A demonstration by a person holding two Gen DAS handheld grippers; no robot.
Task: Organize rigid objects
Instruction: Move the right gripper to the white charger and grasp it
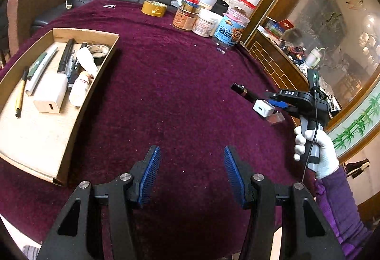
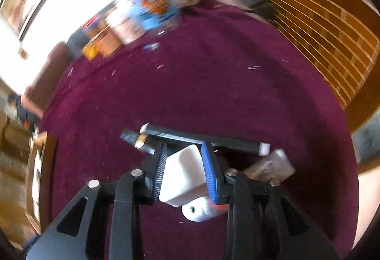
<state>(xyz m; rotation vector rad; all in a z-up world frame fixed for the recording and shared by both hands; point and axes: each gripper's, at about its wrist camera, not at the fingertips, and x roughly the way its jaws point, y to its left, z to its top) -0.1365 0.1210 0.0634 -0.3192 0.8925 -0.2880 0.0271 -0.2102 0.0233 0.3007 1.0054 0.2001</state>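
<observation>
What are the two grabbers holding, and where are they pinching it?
The right gripper has a white charger block between its fingers, pinched by its two flat sides. The left gripper holds nothing; its fingers stand apart over the purple cloth.

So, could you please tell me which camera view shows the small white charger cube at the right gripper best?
The right wrist view: the white charger cube fills the space between the right gripper pads, large and near. The left wrist view shows it only small and distant, at that gripper's tip.

Maroon-clothed table (image 1: 180, 75): cardboard tray (image 1: 71, 122), tape roll (image 1: 154, 8), jars (image 1: 206, 21).
</observation>
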